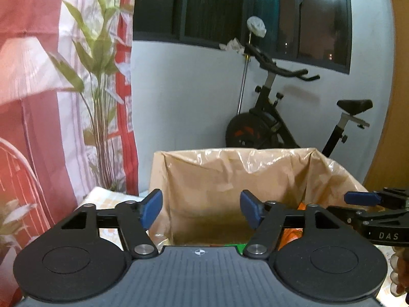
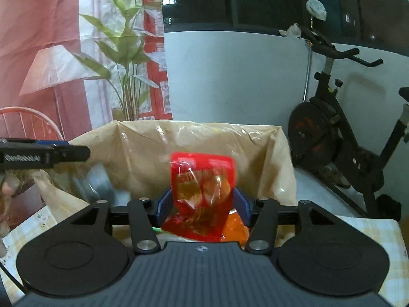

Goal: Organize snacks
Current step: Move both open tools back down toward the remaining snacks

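Observation:
A cardboard box lined with clear plastic [image 1: 230,179] stands on the table, also in the right wrist view [image 2: 143,153]. My left gripper [image 1: 202,208] is open and empty, held at the box's near rim. My right gripper [image 2: 202,206] is shut on a red snack bag [image 2: 202,186] with clear window, held upright over the box opening. An orange snack pack [image 2: 235,227] lies below it in the box, also seen in the left wrist view [image 1: 291,232]. A green pack edge [image 1: 240,247] shows at the box bottom. The right gripper appears at the right edge of the left wrist view [image 1: 363,198].
A table with a yellow checked cloth [image 2: 363,232] holds the box. An exercise bike [image 1: 276,120] stands behind against the grey wall. A printed curtain [image 1: 64,89] hangs to the left. The left gripper [image 2: 43,153] juts in from the left in the right wrist view.

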`<control>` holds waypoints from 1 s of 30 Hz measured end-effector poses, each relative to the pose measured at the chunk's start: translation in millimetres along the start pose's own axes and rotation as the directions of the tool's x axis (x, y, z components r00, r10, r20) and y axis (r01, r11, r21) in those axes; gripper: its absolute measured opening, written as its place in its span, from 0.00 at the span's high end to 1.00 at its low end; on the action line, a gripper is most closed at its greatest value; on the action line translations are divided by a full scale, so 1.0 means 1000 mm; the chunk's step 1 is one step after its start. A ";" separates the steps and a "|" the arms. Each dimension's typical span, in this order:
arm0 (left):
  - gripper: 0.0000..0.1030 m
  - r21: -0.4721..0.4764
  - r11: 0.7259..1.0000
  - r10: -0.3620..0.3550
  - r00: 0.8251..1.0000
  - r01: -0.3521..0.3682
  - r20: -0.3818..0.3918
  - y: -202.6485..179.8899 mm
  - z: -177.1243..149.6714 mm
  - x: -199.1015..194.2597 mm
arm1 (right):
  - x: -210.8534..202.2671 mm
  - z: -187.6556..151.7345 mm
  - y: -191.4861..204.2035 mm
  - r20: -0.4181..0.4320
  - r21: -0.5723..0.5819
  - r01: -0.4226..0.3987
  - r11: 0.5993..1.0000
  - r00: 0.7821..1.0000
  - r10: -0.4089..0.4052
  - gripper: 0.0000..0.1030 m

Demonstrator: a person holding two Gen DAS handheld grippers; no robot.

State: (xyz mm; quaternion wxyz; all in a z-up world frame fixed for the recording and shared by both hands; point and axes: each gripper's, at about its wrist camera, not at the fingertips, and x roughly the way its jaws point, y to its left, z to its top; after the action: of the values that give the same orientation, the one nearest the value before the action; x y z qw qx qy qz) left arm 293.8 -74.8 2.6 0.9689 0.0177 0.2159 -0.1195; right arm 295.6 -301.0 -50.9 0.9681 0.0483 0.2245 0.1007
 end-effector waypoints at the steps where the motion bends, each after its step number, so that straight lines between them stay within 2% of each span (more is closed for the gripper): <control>1: 0.29 0.002 1.000 0.002 1.000 -0.002 0.006 0.000 0.001 -0.004 | -0.004 0.000 0.001 0.008 0.001 0.000 1.000 1.000 0.000 0.38; 3: 0.28 -0.001 1.000 0.005 1.000 -0.005 0.014 0.001 0.002 -0.014 | -0.012 0.001 0.004 0.024 -0.003 -0.006 1.000 1.000 0.006 0.32; 7: 0.27 0.000 1.000 0.000 1.000 0.000 0.024 0.003 0.003 -0.032 | -0.026 0.005 0.017 0.038 -0.039 -0.023 0.999 0.999 0.024 0.31; 13: 0.20 -0.011 1.000 0.013 1.000 -0.013 0.008 0.006 -0.002 -0.059 | -0.055 0.003 0.036 0.070 -0.081 -0.056 0.995 0.996 0.062 0.25; 21: 0.19 -0.015 1.000 0.024 1.000 -0.024 0.004 0.011 -0.027 -0.094 | -0.078 -0.022 0.048 0.052 -0.070 -0.076 0.995 0.995 0.079 0.23; 30: 0.18 -0.028 0.999 0.044 0.999 -0.044 -0.007 0.014 -0.062 -0.115 | -0.093 -0.056 0.053 0.015 -0.066 -0.084 0.994 0.996 0.085 0.23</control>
State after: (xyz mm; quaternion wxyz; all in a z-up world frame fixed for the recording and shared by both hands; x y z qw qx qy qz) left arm 170.2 -30.0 -5.4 0.9707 0.0092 0.2204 -0.0952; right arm 179.8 -266.9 -54.0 0.9659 0.0272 0.2102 0.1485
